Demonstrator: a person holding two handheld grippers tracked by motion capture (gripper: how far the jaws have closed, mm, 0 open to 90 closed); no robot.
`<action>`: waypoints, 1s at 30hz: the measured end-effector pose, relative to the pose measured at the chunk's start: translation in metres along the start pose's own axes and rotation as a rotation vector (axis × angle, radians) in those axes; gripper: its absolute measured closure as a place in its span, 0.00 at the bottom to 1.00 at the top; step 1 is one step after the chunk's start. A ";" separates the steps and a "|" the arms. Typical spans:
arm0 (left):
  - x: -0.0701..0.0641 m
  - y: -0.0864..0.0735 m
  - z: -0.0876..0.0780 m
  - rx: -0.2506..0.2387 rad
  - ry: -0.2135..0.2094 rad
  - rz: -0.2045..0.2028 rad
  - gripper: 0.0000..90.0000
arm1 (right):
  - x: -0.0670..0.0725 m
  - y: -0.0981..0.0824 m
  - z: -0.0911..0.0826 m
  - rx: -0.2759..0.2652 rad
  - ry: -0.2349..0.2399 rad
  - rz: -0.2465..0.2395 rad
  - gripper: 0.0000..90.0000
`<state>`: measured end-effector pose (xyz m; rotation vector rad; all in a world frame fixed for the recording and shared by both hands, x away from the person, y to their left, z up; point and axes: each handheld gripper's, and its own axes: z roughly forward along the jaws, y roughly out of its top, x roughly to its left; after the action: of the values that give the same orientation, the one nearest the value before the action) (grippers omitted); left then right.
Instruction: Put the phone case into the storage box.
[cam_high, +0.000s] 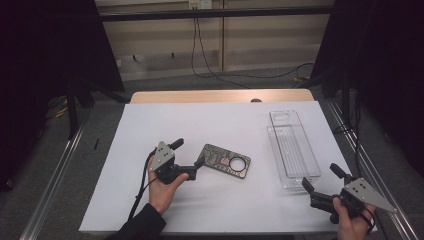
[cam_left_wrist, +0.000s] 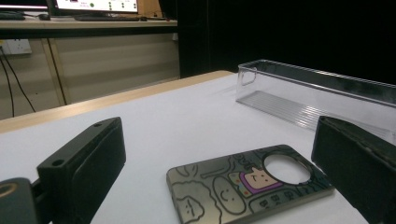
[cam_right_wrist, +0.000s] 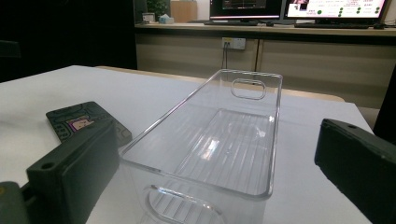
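A: Why is the left gripper (cam_high: 189, 159) being held so low, at about 9 o'clock from the phone case (cam_high: 226, 161)?

B: It is being lined up for a flat grasp, it is judged. Its jaws are being kept spread wide, with nothing clamped; in the left gripper view the phone case (cam_left_wrist: 245, 184) is lying between them on the white table sheet (cam_high: 200, 125), near the middle.

A: And the right gripper (cam_high: 324, 182)?

B: It is being pointed at the near end of the clear bin (cam_high: 292, 147), jaws likewise released and empty. The bin is probably being steadied or framed as the drop place, at 3 o'clock from the case.

A: Is anything being blocked?

B: Nothing is lying between case and bin. Only the bin's wall (cam_right_wrist: 196, 98) is being counted as a hurdle to be cleared. Monitors (cam_right_wrist: 299, 8) are standing well apart at 12 o'clock.
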<state>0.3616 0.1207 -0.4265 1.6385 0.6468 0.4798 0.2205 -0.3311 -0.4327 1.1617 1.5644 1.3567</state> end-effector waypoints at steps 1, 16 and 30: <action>-0.001 0.001 0.003 -0.001 -0.002 -0.006 0.03 | 0.000 0.000 0.000 0.000 0.001 0.000 0.00; 0.002 0.012 0.034 0.008 -0.042 0.029 0.06 | 0.000 0.000 0.001 0.005 0.008 -0.001 0.00; 0.010 0.015 0.069 0.052 0.005 0.088 0.03 | 0.000 0.000 0.001 0.003 0.009 -0.002 0.00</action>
<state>0.4153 0.0741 -0.4234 1.7204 0.5968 0.5345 0.2216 -0.3308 -0.4330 1.1571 1.5737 1.3606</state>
